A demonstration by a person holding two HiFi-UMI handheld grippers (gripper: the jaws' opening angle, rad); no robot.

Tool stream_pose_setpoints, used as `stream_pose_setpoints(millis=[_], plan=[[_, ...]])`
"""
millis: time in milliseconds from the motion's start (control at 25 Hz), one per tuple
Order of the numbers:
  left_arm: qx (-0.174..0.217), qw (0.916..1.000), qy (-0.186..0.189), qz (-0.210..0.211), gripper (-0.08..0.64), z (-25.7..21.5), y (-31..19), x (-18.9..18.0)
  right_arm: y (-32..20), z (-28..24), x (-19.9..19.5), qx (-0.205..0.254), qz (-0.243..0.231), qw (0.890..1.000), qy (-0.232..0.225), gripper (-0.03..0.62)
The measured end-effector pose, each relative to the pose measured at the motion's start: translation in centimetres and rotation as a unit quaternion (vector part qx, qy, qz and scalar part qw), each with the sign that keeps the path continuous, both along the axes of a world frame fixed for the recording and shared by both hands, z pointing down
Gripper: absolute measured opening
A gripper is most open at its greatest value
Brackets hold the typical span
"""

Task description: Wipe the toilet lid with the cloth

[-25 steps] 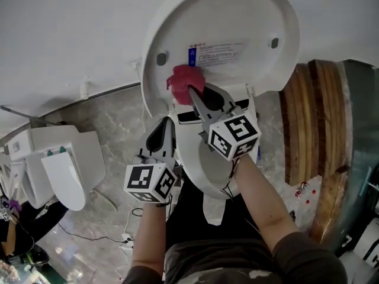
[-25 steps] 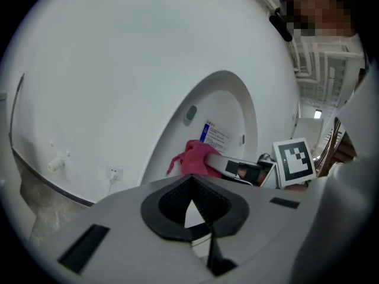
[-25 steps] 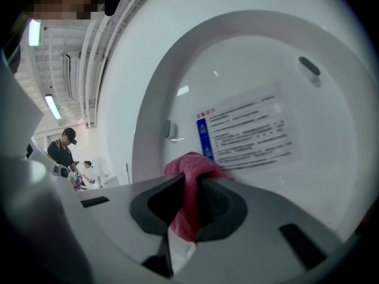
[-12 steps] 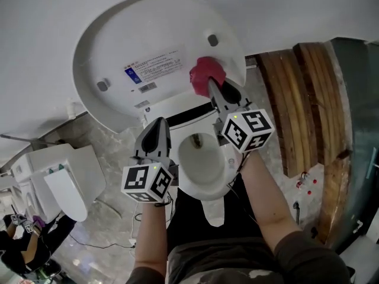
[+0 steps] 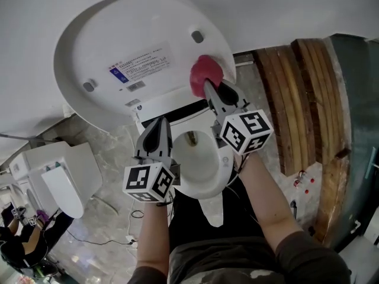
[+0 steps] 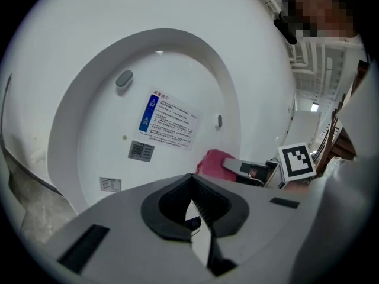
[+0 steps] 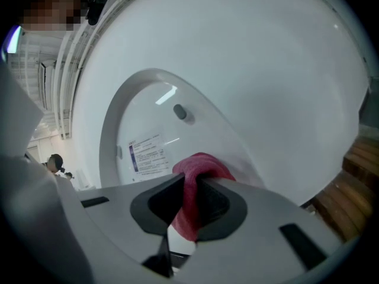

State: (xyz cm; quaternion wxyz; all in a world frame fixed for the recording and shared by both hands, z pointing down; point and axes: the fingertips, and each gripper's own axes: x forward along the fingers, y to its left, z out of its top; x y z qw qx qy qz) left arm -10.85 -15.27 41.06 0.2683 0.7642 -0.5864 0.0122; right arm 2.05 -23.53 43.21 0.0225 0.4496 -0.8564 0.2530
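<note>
Risk: cloth [image 5: 205, 74] is bunched into small wad, so bare tip of my right tool [image 5: 207, 87] may scrape lid [image 5: 118, 46] if I tilt. Raised lid may also swing on hinge under push. Wad could slip out (only narrow fold looks pinched).

Right tool clenched on red cloth. Cloth pressed against inner lid face near right rim, below bumper [image 5: 197, 37].

Left tool [image 5: 160, 125] clamped, empty, over bowl [image 5: 195, 185], apart from cloth.

Jaws together, left tool [image 6: 193, 203] empty — beyond, right tool [image 6: 232, 167] holds pink cloth [image 6: 211, 161] against toilet lid [image 6: 112, 135].
</note>
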Motion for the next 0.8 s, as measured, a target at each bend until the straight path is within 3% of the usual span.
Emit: stream_pose_setpoints(millis=[400, 600, 800], plan=[[-0.013, 0.9976, -0.003, -0.067, 0.006, 1.4, 3.8, -10.6, 5.5, 1.5, -16.4, 0.002, -0.142, 0.99, 0.014, 0.049], [-0.023, 0.9959, 0.001, -0.087, 0.006, 2.6, 5.9, -15.8, 7.1, 2.9, -23.4, 0.001, -0.173, 0.985, 0.014, 0.049], [-0.034, 0.9957, 0.014, -0.085, 0.006, 3.9, 6.8, -18.2, 7.1, 5.0, -26.9, 0.001, -0.183, 0.983, 0.032, 0.049]])
